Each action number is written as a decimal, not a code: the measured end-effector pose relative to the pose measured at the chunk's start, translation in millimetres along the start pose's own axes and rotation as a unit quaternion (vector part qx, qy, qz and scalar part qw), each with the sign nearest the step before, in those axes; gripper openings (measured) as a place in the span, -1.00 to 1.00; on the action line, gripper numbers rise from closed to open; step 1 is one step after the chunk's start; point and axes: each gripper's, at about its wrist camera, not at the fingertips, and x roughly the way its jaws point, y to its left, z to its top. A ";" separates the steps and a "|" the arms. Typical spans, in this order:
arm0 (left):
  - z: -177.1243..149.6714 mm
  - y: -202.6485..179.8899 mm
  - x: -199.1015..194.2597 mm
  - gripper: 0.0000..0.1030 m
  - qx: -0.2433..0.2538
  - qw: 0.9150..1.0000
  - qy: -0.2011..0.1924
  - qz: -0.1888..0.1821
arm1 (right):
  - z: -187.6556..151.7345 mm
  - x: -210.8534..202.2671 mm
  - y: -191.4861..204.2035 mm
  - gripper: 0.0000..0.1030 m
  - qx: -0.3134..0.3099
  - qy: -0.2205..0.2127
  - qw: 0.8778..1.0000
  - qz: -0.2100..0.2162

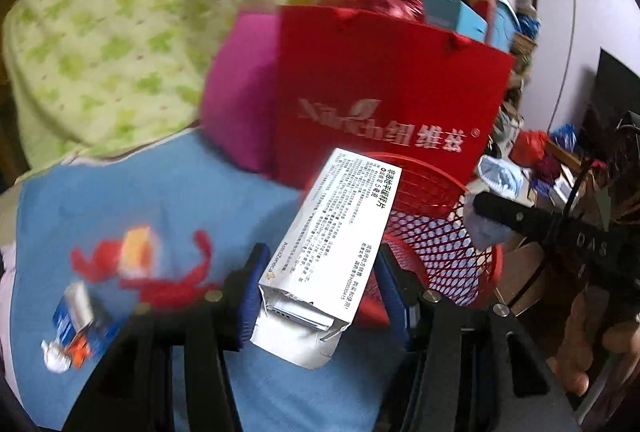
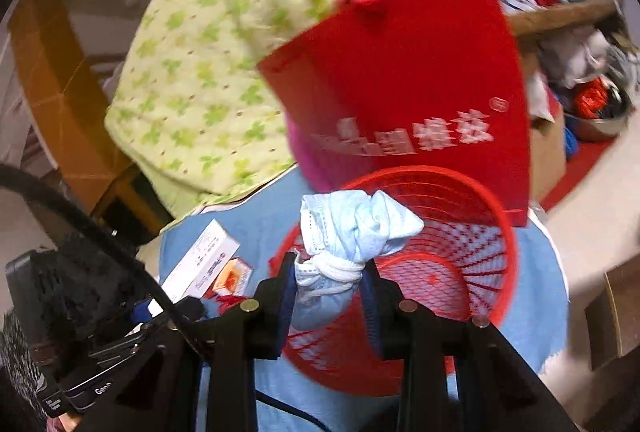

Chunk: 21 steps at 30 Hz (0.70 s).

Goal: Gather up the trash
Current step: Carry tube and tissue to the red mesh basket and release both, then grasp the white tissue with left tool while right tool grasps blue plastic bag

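Note:
My left gripper (image 1: 318, 290) is shut on a white medicine box (image 1: 332, 236) with an open torn end, held beside the rim of a red mesh basket (image 1: 436, 232). My right gripper (image 2: 330, 280) is shut on a crumpled light-blue face mask (image 2: 352, 228) with white ear loops, held over the same red basket (image 2: 460, 252). The right gripper's finger with the mask (image 1: 488, 228) shows at the right of the left wrist view. The left gripper's box (image 2: 200, 260) shows at the left of the right wrist view.
The basket stands on a blue cloth (image 1: 160, 200) with a red print. A small blue and orange wrapper (image 1: 76, 328) lies on the cloth at left. A red paper bag (image 1: 384, 96), a magenta bag (image 1: 240, 88) and green-patterned bedding (image 1: 120, 32) stand behind.

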 end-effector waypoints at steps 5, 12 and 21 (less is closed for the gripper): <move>9.5 -27.4 37.4 0.17 0.025 0.999 0.025 0.015 | 1.4 11.2 -30.4 -0.18 0.043 0.023 0.999 -0.007; -7.0 -21.2 32.6 0.26 0.025 0.999 0.030 0.027 | 1.1 0.0 -42.5 0.35 0.043 -0.002 0.999 -0.007; -66.3 61.5 -34.9 0.33 0.004 0.991 0.003 0.132 | -7.9 -18.0 24.9 0.35 -0.044 -0.036 0.997 0.055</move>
